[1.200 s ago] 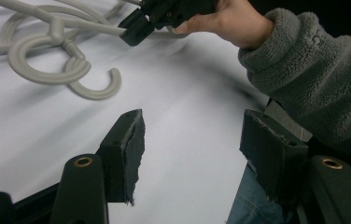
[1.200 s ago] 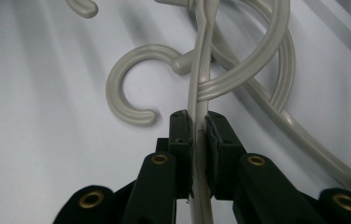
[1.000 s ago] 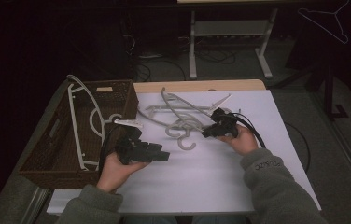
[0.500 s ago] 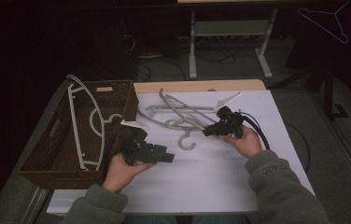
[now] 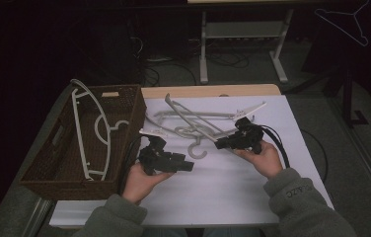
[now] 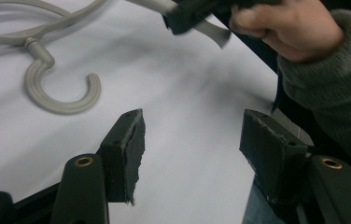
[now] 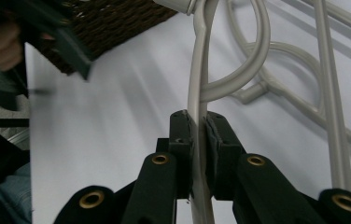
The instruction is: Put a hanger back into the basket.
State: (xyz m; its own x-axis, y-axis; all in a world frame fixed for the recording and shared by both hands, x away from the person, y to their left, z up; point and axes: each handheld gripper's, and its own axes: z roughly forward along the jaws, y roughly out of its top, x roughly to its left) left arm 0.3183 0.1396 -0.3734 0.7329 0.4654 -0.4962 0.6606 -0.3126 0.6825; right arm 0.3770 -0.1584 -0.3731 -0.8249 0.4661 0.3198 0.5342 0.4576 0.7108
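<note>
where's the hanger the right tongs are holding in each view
High view: the held hanger lies mid-table, running from the right tongs up and left over the pile.
Left gripper view: its arm pokes out below the right tongs at the top edge.
Right gripper view: its arm rises up the centre, pinched between the jaws of the tongs.
Shared landmark: the white table cover, in all three.

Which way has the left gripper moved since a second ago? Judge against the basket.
Yes. The left gripper moved slightly right in the high view, away from the wicker basket.
</note>
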